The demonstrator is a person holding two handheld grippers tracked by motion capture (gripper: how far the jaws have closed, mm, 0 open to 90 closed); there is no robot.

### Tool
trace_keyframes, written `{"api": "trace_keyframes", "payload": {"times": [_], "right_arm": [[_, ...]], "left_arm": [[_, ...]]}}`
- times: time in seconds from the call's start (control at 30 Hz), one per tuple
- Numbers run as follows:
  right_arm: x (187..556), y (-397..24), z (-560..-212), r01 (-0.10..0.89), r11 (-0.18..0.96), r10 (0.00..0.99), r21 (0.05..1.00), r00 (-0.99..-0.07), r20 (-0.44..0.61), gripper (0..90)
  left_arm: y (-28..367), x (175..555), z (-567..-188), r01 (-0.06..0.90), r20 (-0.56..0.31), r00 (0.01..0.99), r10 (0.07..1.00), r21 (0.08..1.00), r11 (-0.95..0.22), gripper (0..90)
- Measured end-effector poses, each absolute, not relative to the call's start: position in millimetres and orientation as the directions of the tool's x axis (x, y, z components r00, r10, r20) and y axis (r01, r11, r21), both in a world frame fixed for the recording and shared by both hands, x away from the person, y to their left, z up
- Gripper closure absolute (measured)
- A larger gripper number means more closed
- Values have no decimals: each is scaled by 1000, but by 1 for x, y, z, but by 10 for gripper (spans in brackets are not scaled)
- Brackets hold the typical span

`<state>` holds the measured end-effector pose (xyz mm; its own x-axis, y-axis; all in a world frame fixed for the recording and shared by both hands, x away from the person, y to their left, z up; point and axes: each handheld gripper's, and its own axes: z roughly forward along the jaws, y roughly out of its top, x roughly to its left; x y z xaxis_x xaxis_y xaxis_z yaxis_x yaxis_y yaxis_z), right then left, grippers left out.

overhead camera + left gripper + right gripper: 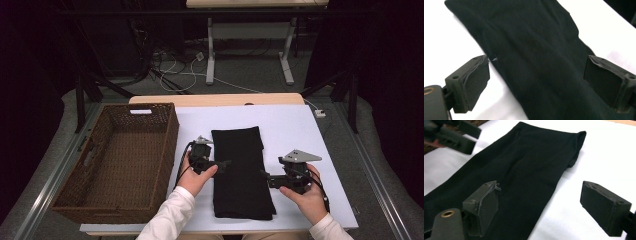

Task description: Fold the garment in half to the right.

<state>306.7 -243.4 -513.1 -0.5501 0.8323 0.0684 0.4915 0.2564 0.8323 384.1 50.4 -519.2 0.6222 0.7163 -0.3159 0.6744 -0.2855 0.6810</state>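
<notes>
The folded black cloth (pixel 242 172) lies flat just beside the wicker basket (pixel 117 162), soft and limp, best pinched at its long edges, where the left gripper (pixel 225 164) and right gripper (pixel 264 175) wait, jaws apart.

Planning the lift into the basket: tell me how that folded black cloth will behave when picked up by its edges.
The black cloth lies flat with soft creases, so it will probably sag and unfold rather than hold its shape. It looks thin, so likely light. Both the left gripper and right gripper are open at opposite edges; a two-sided pinch should limit drooping.
</notes>
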Motion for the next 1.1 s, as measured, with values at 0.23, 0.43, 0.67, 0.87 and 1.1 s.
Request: {"api": "trace_keyframes", "payload": {"times": [0.23, 0.43, 0.67, 0.87, 1.1], "right_arm": [[298, -241, -513, 502, 247, 831, 829, -550, 86, 92], [291, -242, -513, 498, 253, 825, 830, -559, 84, 92], [283, -247, -513, 509, 235, 837, 828, -539, 94, 92], [281, -249, -515, 517, 226, 848, 826, -521, 95, 92], [281, -251, -520, 509, 227, 858, 830, -508, 76, 99]], "left_arm": [[41, 402, -508, 651, -281, 630, 724, 700, -294, 2], [37, 416, -509, 653, -290, 628, 722, 701, -286, 2], [39, 428, -514, 688, -318, 596, 738, 676, -264, 2], [43, 439, -520, 705, -326, 572, 753, 664, -249, 2], [43, 452, -533, 727, -359, 547, 756, 651, -218, 2]]}}
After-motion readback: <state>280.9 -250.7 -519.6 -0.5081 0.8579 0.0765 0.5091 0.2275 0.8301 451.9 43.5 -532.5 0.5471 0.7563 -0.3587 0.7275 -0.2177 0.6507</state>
